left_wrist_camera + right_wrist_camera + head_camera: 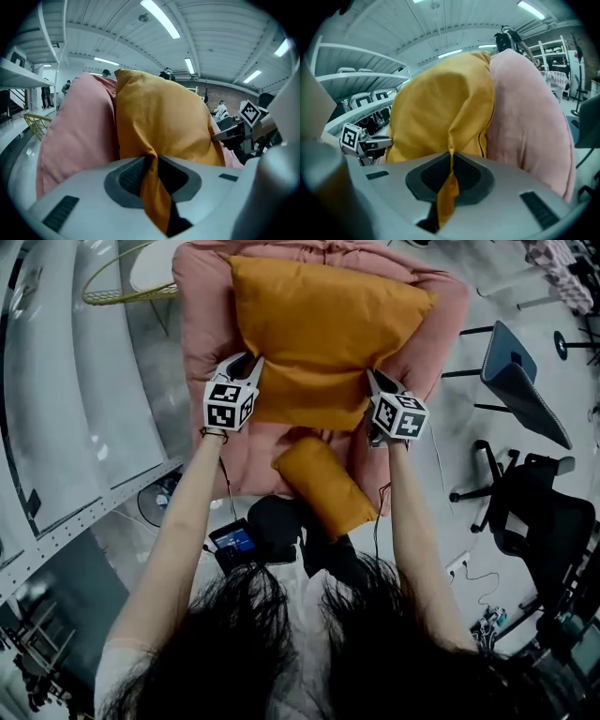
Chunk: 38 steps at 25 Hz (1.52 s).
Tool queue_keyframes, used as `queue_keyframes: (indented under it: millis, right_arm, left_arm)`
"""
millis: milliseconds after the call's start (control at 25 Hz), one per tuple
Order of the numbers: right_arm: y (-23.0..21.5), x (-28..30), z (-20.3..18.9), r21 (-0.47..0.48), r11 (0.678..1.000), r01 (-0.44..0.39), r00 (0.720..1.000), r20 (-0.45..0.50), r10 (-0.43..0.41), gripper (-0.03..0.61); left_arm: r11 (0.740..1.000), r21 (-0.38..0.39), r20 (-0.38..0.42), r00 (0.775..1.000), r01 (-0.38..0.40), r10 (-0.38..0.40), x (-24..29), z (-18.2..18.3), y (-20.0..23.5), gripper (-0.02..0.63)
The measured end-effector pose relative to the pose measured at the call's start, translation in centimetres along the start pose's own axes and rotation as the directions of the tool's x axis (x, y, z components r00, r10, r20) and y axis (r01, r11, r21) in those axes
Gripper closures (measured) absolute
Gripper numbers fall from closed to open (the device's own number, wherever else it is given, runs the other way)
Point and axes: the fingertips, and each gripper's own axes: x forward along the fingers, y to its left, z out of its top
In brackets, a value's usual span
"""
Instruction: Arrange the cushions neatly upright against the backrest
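My left gripper (249,364) and right gripper (377,382) each pinched a lower corner of the big orange fabric cushion (319,334), propped against the pink padded backrest (202,296); next, I reckoned, seat it squarely and let go

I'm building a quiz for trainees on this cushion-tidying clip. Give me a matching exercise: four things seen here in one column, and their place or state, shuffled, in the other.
1. large orange cushion
2. small orange cushion
3. pink cushion
4. black office chair

A. on the floor, off to the right
B. pinched by the left tongs and right tongs
C. lying loose, nearest the person
D. directly behind the large orange cushion

Pairs: 1-B, 2-C, 3-D, 4-A.
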Motion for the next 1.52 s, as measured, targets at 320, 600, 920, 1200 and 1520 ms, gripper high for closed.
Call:
queue_keyframes:
  millis: [320, 600, 920, 1200, 1520]
  right_arm:
    - [-0.3, 1.6, -0.9, 0.059, 0.998, 0.019, 0.998, -0.055, -0.016, 0.543]
    - [-0.2, -0.4, -0.6, 0.027, 0.999, 0.036, 0.998, -0.061, -0.034, 0.535]
    - [1.5, -6.4, -3.3, 0.145, 0.989, -0.042, 0.999, 0.021, 0.039, 0.448]
    - [2.6, -12.8, -9.6, 0.221, 0.974, -0.047, 0.999, -0.009, 0.05, 0.448]
    - [2.2, -20.5, -19.2, 0.358, 0.932, 0.046, 0.996, -0.087, -0.016, 0.448]
  left_arm:
    - [0.99, -0.14, 0.015, 1.0, 0.0, 0.002, 1.3, -1.5, 0.9, 0.509]
    - [0.967, -0.241, -0.005, 0.997, 0.079, -0.083, 0.2, -0.8, 0.4, 0.47]
    - [0.98, -0.115, -0.202, 0.963, 0.161, -0.181, -5.1, -6.6, -2.0, 0.399]
    - [0.954, -0.131, -0.307, 0.904, 0.27, -0.297, -7.6, -12.7, -9.5, 0.399]
    - [0.918, -0.167, -0.445, 0.803, 0.36, -0.396, -6.4, -19.5, -17.0, 0.379]
